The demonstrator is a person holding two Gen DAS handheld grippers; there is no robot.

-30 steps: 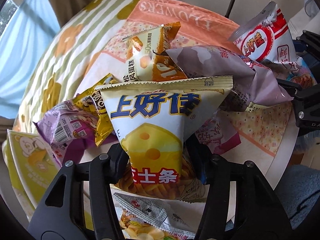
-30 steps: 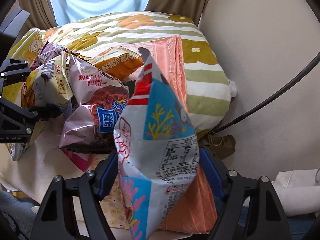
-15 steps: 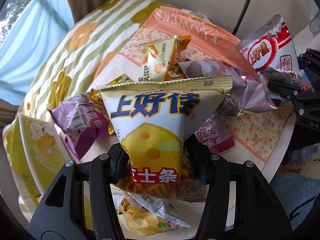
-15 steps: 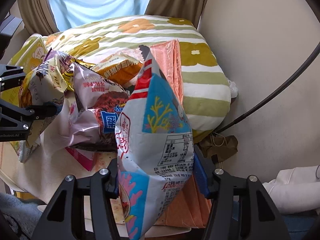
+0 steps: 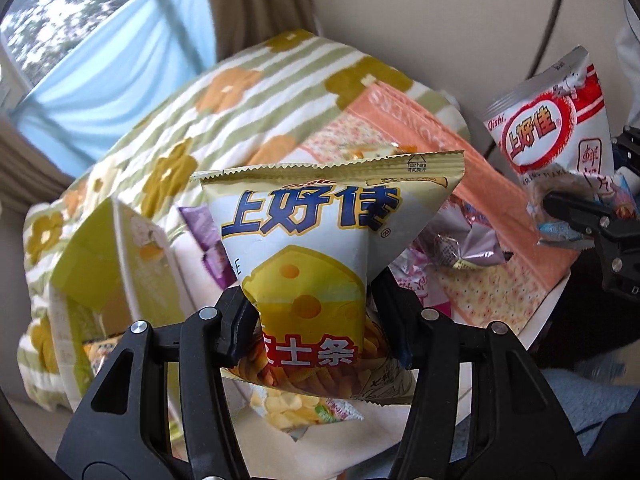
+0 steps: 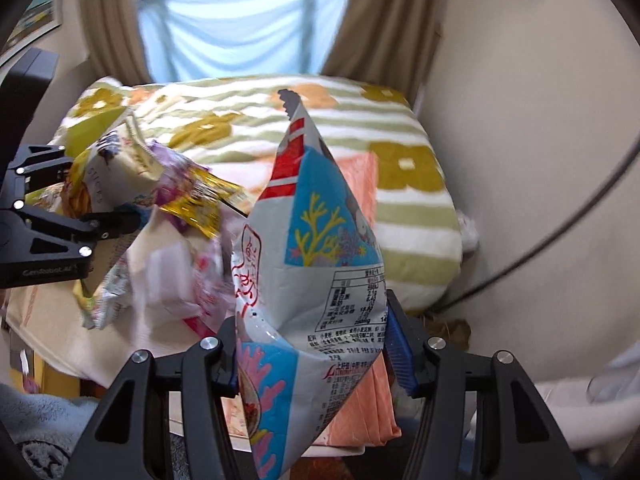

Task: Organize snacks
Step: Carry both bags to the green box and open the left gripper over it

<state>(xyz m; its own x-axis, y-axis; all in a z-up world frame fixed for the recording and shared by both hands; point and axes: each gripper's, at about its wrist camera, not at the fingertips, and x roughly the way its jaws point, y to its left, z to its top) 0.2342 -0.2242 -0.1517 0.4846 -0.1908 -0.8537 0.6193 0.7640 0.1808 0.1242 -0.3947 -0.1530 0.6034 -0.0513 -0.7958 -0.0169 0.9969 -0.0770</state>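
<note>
A yellow cheese-stick bag with blue lettering stands upright in my left gripper, which is shut on its lower half and holds it above the table. In the right wrist view the same gripper shows at the left edge with that bag. My right gripper is shut on a white, blue and red shrimp-chip bag, its pads denting both sides. From the left wrist view this red-and-white bag hangs at the far right.
Several loose snack packets lie on the small table with the peach cloth. A yellow-green open carton stands at the left. Behind is a bed with a flowered striped blanket, the wall and a black cable at the right.
Both grippers have risen with their bags, and the packets on the table now lie lower and farther off. The right jaws have narrowed on the shrimp-chip bag.
</note>
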